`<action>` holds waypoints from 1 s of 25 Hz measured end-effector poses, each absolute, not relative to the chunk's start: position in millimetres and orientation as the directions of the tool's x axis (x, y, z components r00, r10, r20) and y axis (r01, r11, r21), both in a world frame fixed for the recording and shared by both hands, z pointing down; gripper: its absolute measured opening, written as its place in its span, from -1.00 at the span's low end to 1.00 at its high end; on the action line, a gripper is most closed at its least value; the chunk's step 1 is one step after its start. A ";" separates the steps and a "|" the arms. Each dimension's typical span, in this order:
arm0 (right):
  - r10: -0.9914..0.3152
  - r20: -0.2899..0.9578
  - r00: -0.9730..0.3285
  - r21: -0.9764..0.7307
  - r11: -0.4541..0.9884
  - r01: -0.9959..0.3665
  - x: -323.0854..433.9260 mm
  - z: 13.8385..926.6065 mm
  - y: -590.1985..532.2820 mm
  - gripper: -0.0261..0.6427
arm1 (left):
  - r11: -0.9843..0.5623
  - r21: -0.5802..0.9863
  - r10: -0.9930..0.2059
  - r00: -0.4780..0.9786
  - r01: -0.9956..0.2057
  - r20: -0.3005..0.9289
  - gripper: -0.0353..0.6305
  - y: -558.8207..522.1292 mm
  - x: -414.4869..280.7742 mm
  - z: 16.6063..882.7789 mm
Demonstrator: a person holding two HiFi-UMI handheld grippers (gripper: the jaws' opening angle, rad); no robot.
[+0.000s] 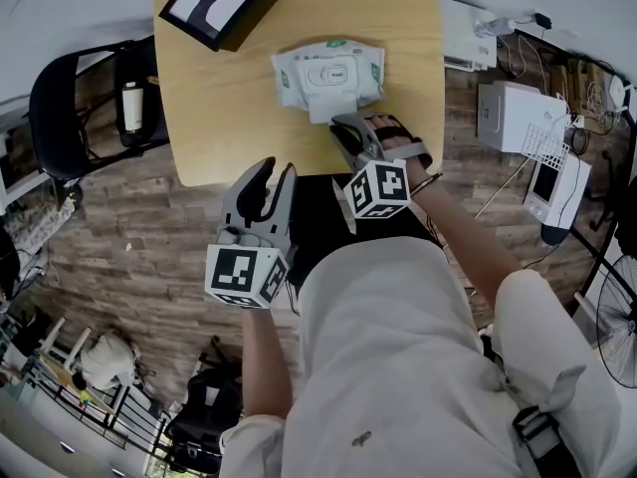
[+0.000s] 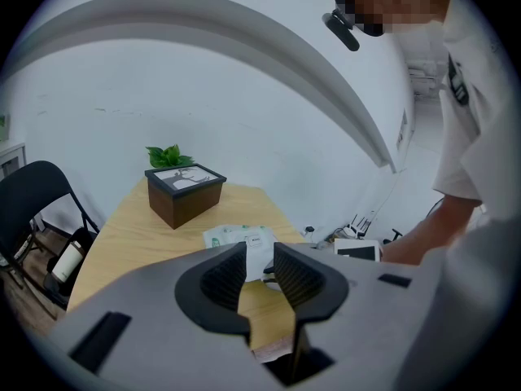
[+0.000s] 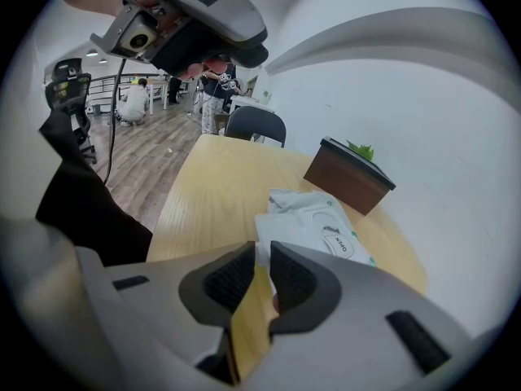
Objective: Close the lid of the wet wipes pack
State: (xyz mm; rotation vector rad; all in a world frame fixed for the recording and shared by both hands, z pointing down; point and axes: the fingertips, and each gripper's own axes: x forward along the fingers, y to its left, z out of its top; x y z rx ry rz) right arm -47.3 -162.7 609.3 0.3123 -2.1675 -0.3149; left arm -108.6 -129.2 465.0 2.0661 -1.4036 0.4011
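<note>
Wood-topped table [image 1: 214, 108] held the wet wipes pack [image 1: 328, 68] by its near edge, right of middle, with a dark picture box [image 1: 224, 3] at the far left. From the pack's near end a white flap [image 1: 333, 110] stuck out toward me. I took it for the lid, not yet folded down, though I could not rule out a wipe. I had the right gripper [image 1: 348, 129] tilted down at that flap. In the right gripper view its jaws stood a narrow way apart with the flap's edge at their tips and bare table showing through the gap, so I judged the pads were not pressing on it. The left gripper [image 1: 277, 172] hung off the table's near edge, well apart from the pack, jaws partly apart and empty. I judged the step in hand to be catching the lid. The next move called for a firm hold or push on the flap, swinging it far-ward over the opening and pressing it flat, perhaps with the left gripper steadying the pack.
</note>
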 end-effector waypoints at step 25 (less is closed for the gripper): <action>-0.393 0.652 -0.648 0.340 0.916 -0.214 -50.6 554.4 -193.1 -0.88 | -0.266 0.319 -0.733 0.406 -0.910 0.546 -0.59 -139.4 -104.7 466.4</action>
